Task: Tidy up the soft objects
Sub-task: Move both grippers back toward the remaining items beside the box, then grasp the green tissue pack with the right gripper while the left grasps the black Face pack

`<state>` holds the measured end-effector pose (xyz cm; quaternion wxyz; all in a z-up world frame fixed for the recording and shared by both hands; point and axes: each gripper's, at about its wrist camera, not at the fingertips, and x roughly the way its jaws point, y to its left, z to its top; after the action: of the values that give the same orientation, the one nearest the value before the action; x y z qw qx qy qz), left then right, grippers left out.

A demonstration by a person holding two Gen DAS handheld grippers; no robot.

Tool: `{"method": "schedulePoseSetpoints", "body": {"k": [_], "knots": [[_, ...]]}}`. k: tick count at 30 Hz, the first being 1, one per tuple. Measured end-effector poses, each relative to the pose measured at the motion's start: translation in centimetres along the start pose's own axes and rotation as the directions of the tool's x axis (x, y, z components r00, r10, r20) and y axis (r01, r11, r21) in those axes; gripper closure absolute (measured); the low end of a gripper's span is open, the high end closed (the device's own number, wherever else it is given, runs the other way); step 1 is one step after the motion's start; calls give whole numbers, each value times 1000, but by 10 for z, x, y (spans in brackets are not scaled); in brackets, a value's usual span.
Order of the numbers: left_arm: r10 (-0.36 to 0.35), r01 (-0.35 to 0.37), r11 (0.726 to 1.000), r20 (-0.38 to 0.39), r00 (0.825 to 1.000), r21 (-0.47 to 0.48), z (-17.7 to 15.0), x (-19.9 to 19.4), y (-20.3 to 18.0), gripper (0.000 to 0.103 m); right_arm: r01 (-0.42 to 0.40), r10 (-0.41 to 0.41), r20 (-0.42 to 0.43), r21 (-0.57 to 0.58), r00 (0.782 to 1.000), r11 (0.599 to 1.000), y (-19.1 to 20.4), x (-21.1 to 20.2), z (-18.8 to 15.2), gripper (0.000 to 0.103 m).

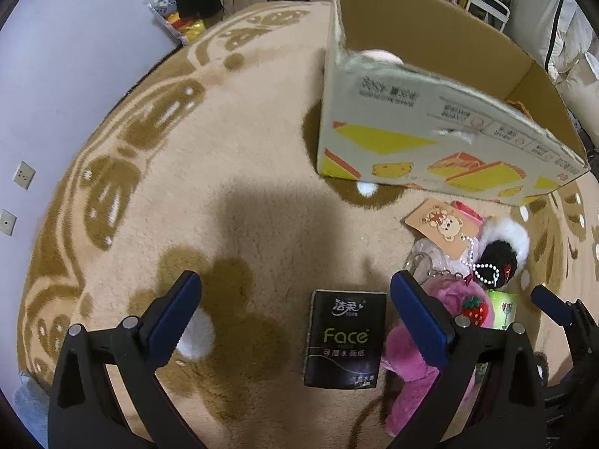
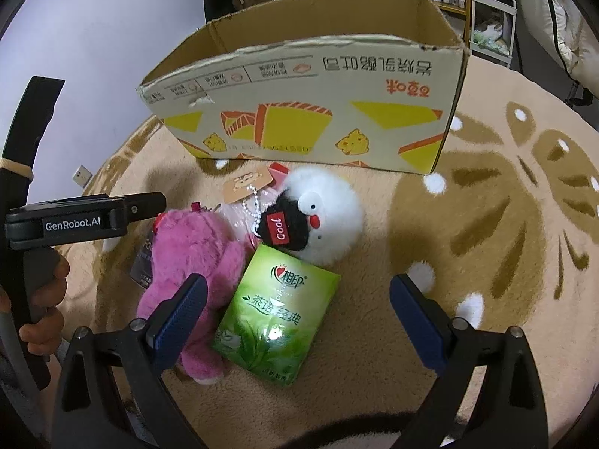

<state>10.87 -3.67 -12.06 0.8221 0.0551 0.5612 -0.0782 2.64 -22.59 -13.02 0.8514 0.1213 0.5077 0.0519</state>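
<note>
On the rug, in front of the open box, the soft items lie in one tight cluster. The left gripper hangs with its fingers spread wide and empty over the black tissue pack. The right gripper is equally wide and empty, straddling the green tissue pack.

Hazards:

- The green pack touches the pink plush and lies against the white plush. A closing left finger may catch pink fur together with the pack.
- The bead chain and card tag drape over the white plush; a lift may drag neighbours along.
- The grippers work close together, so a collision is possible.
- The box wall is tall and its rim torn; a low carry may strike it.
- The box already seems to hold something pale, though the view is poor.
</note>
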Motion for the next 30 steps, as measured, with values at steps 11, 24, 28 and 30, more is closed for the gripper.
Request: {"method": "schedulePoseSetpoints", "body": {"k": [11, 24, 28, 30], "knots": [[-2, 4, 1000, -79, 997, 21, -5, 21, -8, 3, -1, 1, -49, -3, 999, 1000, 4, 15, -4, 1], [-71, 64, 997, -138, 988, -52, -3, 39, 6, 5, -18, 20, -89, 27, 996, 999, -1, 23, -5, 1], [-65, 56, 996, -148, 987, -68, -6, 40, 7, 5, 13, -9, -115, 31, 993, 999, -5, 26, -9, 1], [-58, 48, 996, -153, 987, -71, -10, 41, 8, 5, 25, -21, -118, 34, 993, 999, -7, 26, -10, 2]]}}
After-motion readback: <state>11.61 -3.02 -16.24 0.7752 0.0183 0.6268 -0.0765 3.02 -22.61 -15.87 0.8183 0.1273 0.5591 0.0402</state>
